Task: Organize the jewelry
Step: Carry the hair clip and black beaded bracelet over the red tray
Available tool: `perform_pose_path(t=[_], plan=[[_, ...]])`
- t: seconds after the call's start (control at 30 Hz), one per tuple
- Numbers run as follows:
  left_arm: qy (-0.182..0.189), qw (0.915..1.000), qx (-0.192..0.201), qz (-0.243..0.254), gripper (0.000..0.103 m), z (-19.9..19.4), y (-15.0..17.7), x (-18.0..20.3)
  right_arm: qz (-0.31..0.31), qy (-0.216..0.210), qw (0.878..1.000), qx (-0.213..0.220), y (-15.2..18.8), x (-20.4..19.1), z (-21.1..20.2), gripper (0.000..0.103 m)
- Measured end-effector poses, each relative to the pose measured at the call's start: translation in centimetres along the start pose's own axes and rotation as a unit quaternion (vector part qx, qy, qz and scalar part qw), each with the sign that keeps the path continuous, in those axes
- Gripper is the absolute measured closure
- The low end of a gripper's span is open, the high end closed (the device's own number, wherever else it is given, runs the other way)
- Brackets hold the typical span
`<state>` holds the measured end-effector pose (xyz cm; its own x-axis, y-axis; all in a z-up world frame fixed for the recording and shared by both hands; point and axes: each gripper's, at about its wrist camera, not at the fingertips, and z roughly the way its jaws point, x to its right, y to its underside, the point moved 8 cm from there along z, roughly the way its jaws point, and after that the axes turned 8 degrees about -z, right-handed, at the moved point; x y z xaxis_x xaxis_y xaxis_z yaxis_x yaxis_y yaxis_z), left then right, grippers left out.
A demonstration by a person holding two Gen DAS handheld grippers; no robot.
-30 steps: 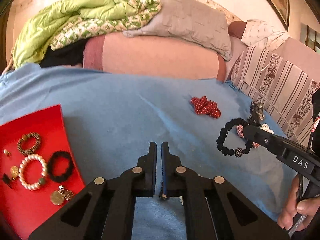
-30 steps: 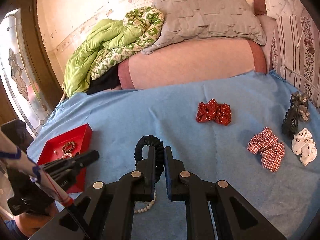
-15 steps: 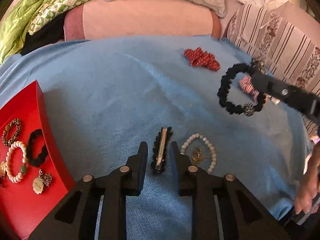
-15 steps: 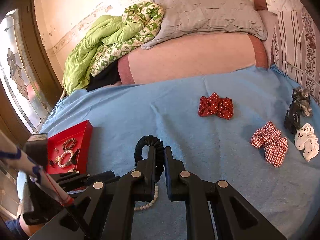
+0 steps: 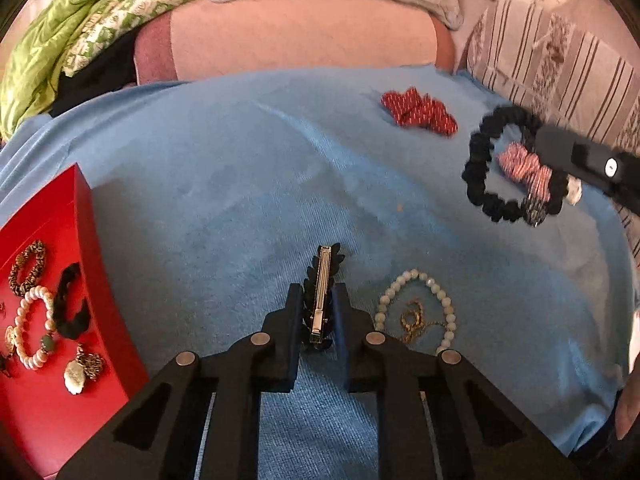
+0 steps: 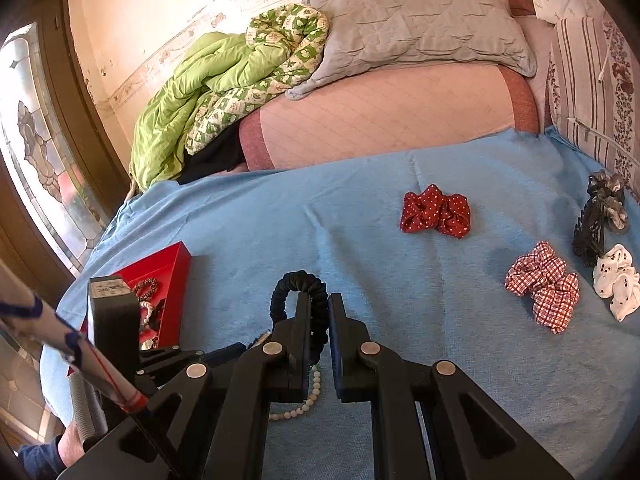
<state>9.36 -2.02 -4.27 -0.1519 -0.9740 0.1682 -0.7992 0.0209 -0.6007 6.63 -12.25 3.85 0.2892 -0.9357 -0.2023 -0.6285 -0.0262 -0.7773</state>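
Left wrist: left tongs (image 5: 316, 308) apart, straddling black hair clip (image 5: 321, 296) on blue bedsheet (image 5: 224, 184), pearl bracelet (image 5: 418, 308) beside, red tray (image 5: 86, 248) left | Right wrist: right tongs (image 6: 319, 316) clamped on black beaded bracelet (image 6: 298, 294), lifted above bedsheet.

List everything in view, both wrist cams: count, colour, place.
hair clip: 1, black and silver, on the blue cover between the left jaws
bead necklace: 1, pale, right of the clip
gold chain: 1, inside the necklace loop
red tray: 1, left edge, holds bracelets and pendants
black bracelet: 1, held by the right gripper
scrunchies: red dotted; red check; white dotted; grey
claw clip: 1, black, far right
blue cover: 1
pillows, green quilt: at the back
left gripper: open
right gripper: shut on black bracelet
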Motion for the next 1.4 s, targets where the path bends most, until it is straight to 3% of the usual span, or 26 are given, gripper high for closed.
perform_pose_path(t=[0.27, 0.77, 1.2, 1.4], plan=[[0.006, 0.9966, 0.077, -0.029, 0.089, -4.3, -2.4, -1.7, 0.001, 0.003, 1.0, 0.007, -0.3, -0.1, -0.4, 0.094], [-0.018, 0.993, 0.109, -0.042, 0.089, -8.5, -2.5, -6.1, -0.027, -0.016, 0.999, 0.009, -0.7, -4.6, 0.0, 0.094], [-0.054, 0.9839, 0.128, -0.112, 0.089, -13.6, -0.6, -16.7, -0.066, -0.093, 0.993, -0.001, 0.3, -14.1, 2.0, 0.094], [-0.079, 0.9757, 0.125, -0.162, 0.089, -15.2, 1.0, -22.7, -0.071, -0.134, 0.988, -0.016, 0.8, -18.4, 3.2, 0.094]])
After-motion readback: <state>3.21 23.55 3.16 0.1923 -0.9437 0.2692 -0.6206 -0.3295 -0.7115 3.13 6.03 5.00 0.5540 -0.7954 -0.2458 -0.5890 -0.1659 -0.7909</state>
